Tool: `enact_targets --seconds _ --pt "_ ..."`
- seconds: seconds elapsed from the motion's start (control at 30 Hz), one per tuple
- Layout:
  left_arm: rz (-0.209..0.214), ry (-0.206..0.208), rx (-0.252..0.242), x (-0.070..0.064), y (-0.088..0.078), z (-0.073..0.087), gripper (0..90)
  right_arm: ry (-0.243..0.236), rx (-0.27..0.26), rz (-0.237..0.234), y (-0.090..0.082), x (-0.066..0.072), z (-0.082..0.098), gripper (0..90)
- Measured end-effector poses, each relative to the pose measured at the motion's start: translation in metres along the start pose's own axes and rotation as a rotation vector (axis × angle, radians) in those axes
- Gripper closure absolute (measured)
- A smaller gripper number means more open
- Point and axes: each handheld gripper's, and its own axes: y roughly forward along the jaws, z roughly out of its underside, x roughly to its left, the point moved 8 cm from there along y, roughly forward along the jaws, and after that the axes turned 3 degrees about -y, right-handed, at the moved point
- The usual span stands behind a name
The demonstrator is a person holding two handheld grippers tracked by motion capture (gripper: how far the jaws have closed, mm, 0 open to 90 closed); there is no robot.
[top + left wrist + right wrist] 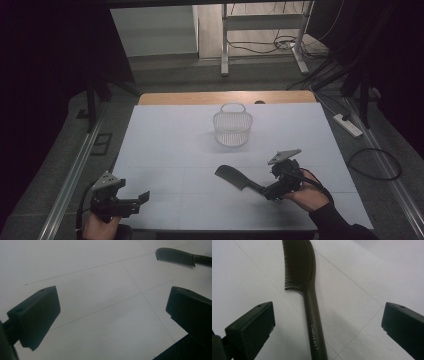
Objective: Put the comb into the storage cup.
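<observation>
Right hand-held gripper (264, 190) sat low over the near right part of the tabletop (170, 145), and its two black jaws were spread wide. Between them lay the dark comb (308, 293), flat on the white top. In the right gripper view the comb's thin handle ran up the middle of the gap, and neither jaw touched it. So the comb was not held yet, I think.

To grab it well, the jaws would need to go down a little more and close on the handle, not on the teeth. The handle was thin and lay flat, so the jaws should come close to the white top first. A slow squeeze would help, so the comb would not slip or spin away.

Left hand-held gripper (131, 202) waited near the front left corner, well apart from the comb. Its jaws were spread open too, with nothing between them, and its own view showed the comb's teeth far off at the top right.

A white wire basket (232, 127) stood farther back, near the middle. The space between the comb and the basket was bare, so a lift toward it had lots of room. The front edge of the tabletop was close to both hands, so pulling the comb back could push it off
</observation>
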Motion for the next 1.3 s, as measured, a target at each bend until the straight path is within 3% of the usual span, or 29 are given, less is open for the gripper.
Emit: enact_targets --seconds 0.13,0.33,0.9,1.23,1.3 --pt "0.0 -0.003 -0.001 0.0 0.0 0.001 0.1 0.009 0.033 -0.006 0.005 0.004 0.001 0.0" --pt "-0.003 -0.002 0.002 0.0 -0.001 0.001 0.2 -0.027 0.079 -0.008 0.02 0.011 0.004 0.0" --pt "-0.004 0.002 0.001 0.0 -0.002 0.002 0.3 -0.07 0.19 0.013 0.052 0.008 0.022 0.0" --pt "-0.004 0.006 0.003 -0.001 -0.001 0.002 0.5 -0.064 0.195 0.018 0.052 0.009 0.022 0.0" --pt "-0.003 0.005 0.003 -0.001 -0.001 0.001 0.5 -0.066 0.205 0.014 0.05 0.01 0.022 3.9"
